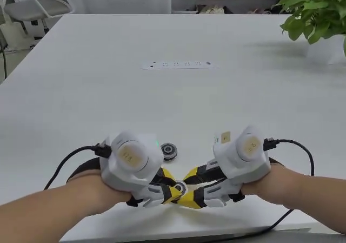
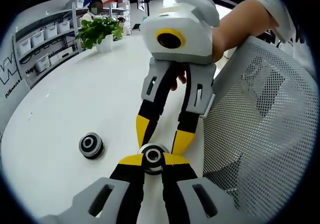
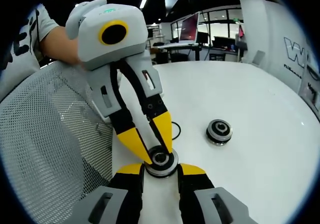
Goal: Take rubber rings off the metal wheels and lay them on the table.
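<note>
left gripper (image 1: 171, 188), right gripper (image 1: 189, 190), wheel (image 1: 180, 188) between jaws (clamped)

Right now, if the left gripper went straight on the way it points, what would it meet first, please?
The left gripper would meet the wheel that sits between its jaws; directly beyond, the right gripper grips the same wheel from the opposite side.

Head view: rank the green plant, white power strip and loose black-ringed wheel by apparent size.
1. Leafy green potted plant
2. Long white power strip
3. Loose black-ringed metal wheel, smallest despite being nearest.
</note>
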